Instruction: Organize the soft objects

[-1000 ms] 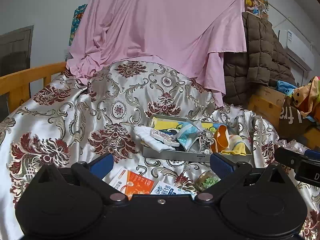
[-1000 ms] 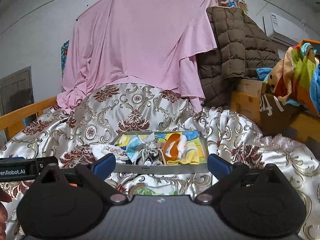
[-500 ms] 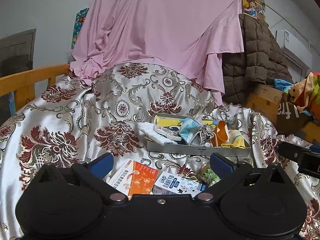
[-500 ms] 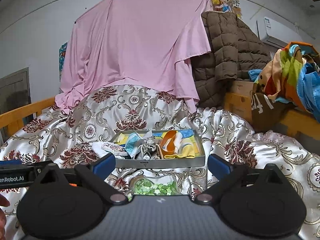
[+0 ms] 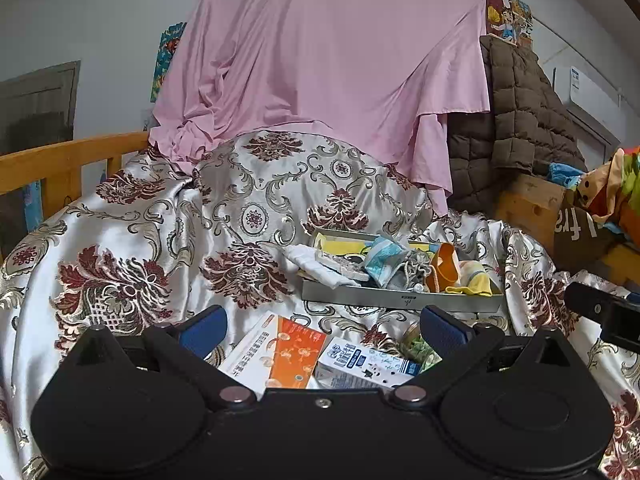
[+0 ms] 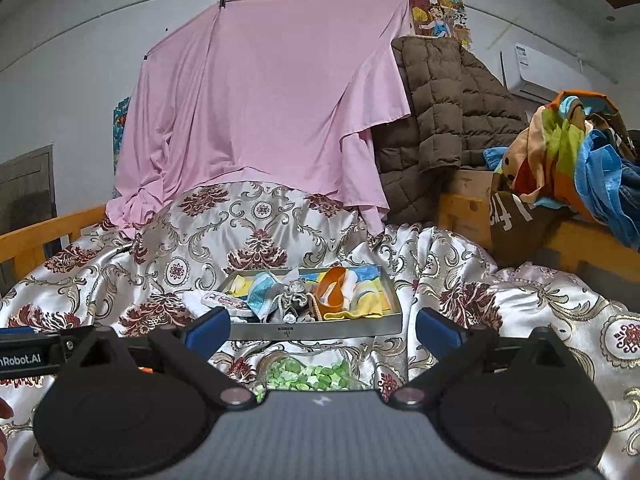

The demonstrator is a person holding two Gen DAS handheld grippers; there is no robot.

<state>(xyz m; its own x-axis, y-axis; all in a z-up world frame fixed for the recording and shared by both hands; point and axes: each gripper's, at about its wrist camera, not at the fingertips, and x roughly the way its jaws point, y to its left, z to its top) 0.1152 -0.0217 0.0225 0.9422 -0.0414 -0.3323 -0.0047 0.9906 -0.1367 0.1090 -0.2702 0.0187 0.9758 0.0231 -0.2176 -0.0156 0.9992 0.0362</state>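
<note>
Now, left tongs (image 5: 322, 326) apart and empty, right tongs (image 6: 323, 327) apart too, tray (image 6: 320, 330) of soft things at twelve o'clock on the bed (image 6: 520, 300), cartons (image 5: 288, 354) between left fingers.

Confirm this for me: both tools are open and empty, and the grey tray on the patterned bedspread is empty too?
Not quite. The grey tray is full of soft items, including an orange strap and a yellow cloth, as the right wrist view shows. The left tool and right tool are indeed open and empty.
</note>
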